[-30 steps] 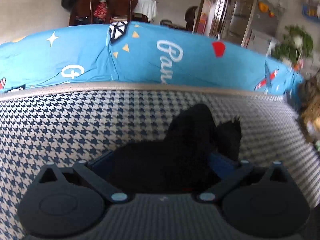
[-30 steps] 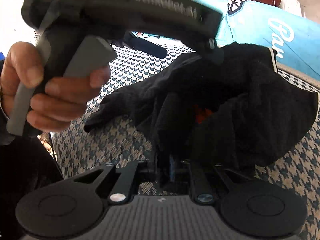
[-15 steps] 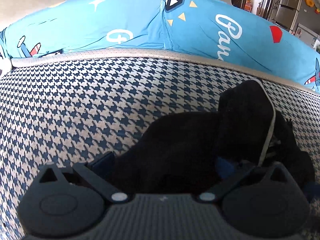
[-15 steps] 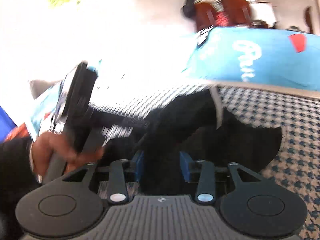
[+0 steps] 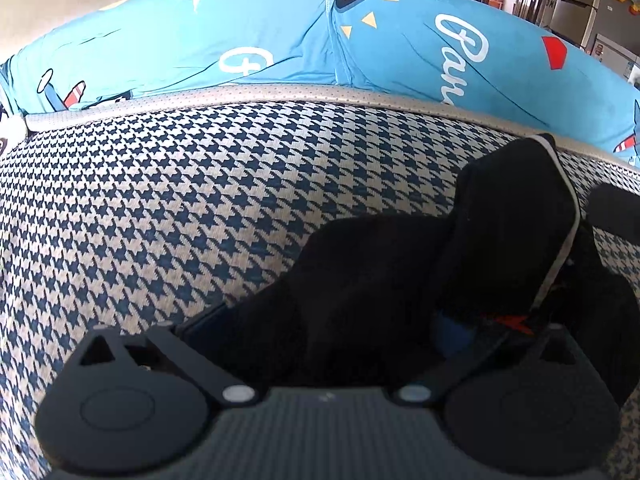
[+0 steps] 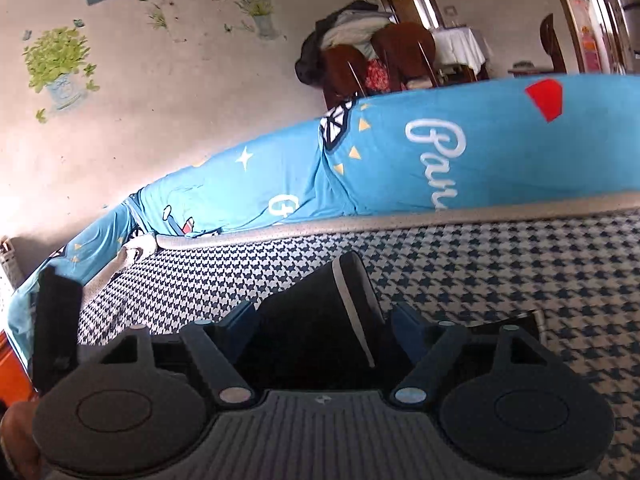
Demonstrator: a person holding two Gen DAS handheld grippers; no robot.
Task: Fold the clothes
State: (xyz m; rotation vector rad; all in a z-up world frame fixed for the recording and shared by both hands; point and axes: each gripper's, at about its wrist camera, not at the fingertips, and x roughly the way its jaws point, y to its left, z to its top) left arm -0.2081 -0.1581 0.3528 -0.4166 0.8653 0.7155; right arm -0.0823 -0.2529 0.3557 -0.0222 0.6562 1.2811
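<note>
Your left gripper (image 5: 320, 336) & right gripper (image 6: 320, 320) each sit spread w/ the black garment (image 5: 400, 272) bunched between the fingers (actual pinch hidden). It's crumpled on the houndstooth cushion (image 5: 200, 200), near its piped edge; not flat, fold unfinished.

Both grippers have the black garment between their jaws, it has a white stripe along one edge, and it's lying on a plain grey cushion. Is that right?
Not quite. The cushion is not plain grey: the left wrist view shows a blue and white houndstooth pattern. The rest holds: the black garment with its white stripe sits between the jaws of the left gripper and the right gripper.
</note>
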